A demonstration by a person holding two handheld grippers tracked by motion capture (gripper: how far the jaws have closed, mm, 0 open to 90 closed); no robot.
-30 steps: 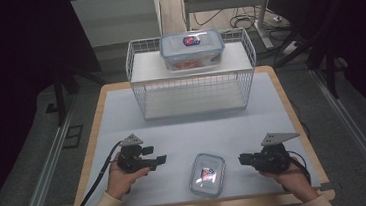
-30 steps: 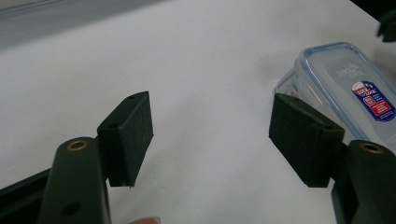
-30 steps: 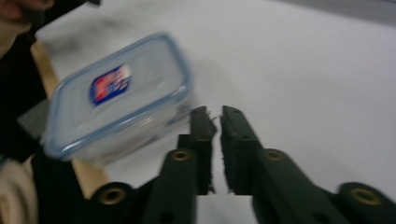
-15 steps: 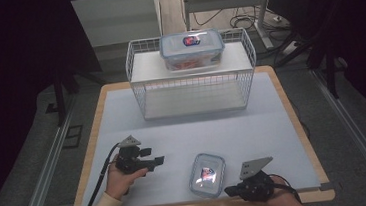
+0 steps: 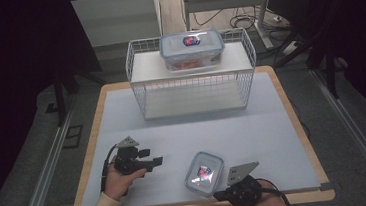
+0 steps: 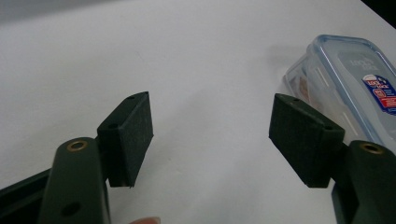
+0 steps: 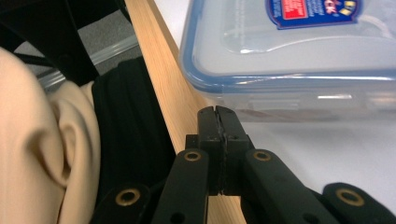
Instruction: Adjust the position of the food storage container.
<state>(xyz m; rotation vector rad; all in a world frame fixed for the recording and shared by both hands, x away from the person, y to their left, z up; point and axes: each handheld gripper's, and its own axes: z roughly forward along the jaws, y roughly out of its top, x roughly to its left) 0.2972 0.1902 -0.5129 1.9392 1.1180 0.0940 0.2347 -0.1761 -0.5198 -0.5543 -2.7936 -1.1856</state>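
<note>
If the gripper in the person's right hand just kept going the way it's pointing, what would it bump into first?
Most likely the small plastic box. The right gripper, jaws shut and empty, points at the box's near side wall, just short of it, low over the table.

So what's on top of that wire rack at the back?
A clear lidded box with a blue rim and a red-and-blue label sits on the rack's white top shelf. Something reddish shows through its wall, too blurred to name. The shelf below looks bare.

Bright table, dark surrounds, lid glare.
</note>
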